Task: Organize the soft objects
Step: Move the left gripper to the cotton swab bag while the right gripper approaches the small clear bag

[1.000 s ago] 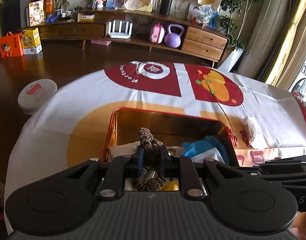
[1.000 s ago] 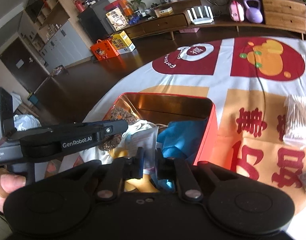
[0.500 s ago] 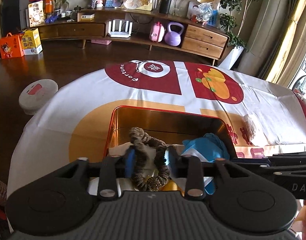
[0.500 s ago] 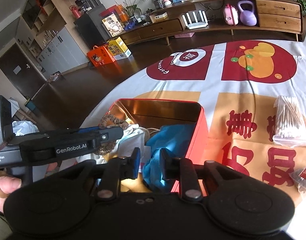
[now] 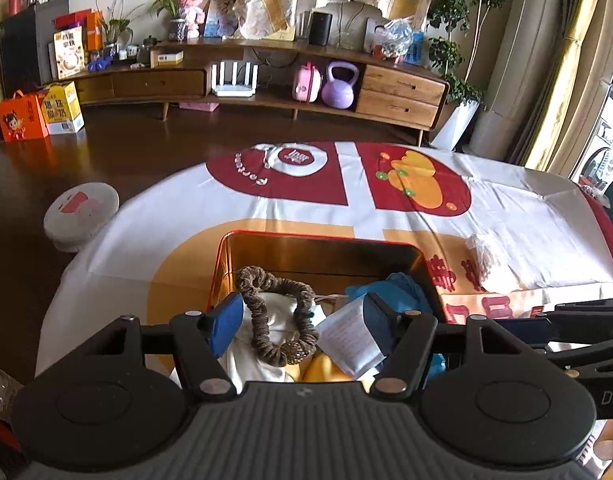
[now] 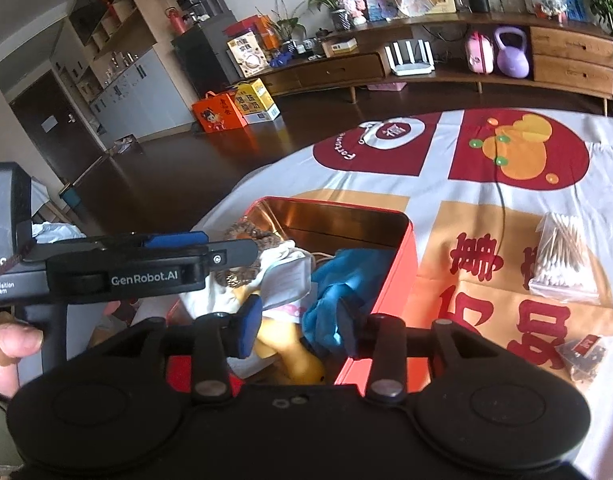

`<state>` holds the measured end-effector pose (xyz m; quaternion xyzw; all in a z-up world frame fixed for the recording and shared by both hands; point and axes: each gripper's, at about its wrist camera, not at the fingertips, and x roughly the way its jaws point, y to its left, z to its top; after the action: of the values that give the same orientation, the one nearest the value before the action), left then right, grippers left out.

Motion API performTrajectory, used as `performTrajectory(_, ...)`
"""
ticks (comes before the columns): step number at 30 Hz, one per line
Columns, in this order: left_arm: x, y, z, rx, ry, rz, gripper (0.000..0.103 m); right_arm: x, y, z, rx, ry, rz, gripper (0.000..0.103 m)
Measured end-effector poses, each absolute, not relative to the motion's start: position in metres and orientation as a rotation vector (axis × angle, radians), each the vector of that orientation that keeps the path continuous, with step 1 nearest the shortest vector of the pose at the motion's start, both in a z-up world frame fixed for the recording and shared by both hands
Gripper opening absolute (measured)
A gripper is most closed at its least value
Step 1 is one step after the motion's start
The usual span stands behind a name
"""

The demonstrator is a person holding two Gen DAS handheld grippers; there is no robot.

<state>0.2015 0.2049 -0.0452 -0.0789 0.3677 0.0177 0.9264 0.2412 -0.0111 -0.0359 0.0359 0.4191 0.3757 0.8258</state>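
Note:
A red tin box [image 5: 318,238] [image 6: 402,276] with a gold inside stands on the table. In it lie a brown scrunchie [image 5: 280,318] on a white cloth [image 5: 262,336], a blue glove [image 6: 342,284] [image 5: 402,286], a paper tag [image 5: 352,338] and a yellow soft thing [image 6: 294,356]. My left gripper [image 5: 302,324] is open above the box, with the scrunchie lying loose between its fingers. My right gripper [image 6: 298,324] is open over the glove, near the box's front right.
A bag of cotton swabs [image 6: 562,256] [image 5: 488,260] lies on the printed tablecloth right of the box. A small packet [image 6: 582,354] lies near the table's front right. A round stool [image 5: 80,214] stands left of the table. A sideboard [image 5: 290,80] lines the far wall.
My left gripper opened and let the scrunchie drop onto the white cloth in the box. My right gripper opened and let go of the blue glove.

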Motion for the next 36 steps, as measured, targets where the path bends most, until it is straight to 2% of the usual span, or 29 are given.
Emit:
performTrajectory(20,0.150,0.153,-0.005,-0.135,0.654,-0.004,0.070,0.194,-0.053,0.007,0.012,0.762,0.822,0.066)
performTrajectory(24,0.142,0.140,-0.004,-0.133,0.648,-0.022,0.076,0.187,-0.067,0.009,0.006,0.743,0.816,0.073)
performTrajectory(36,0.130,0.107,-0.005,-0.152,0.637,-0.042,0.085,0.174,-0.121,0.003,0.026,0.705,0.752,0.096)
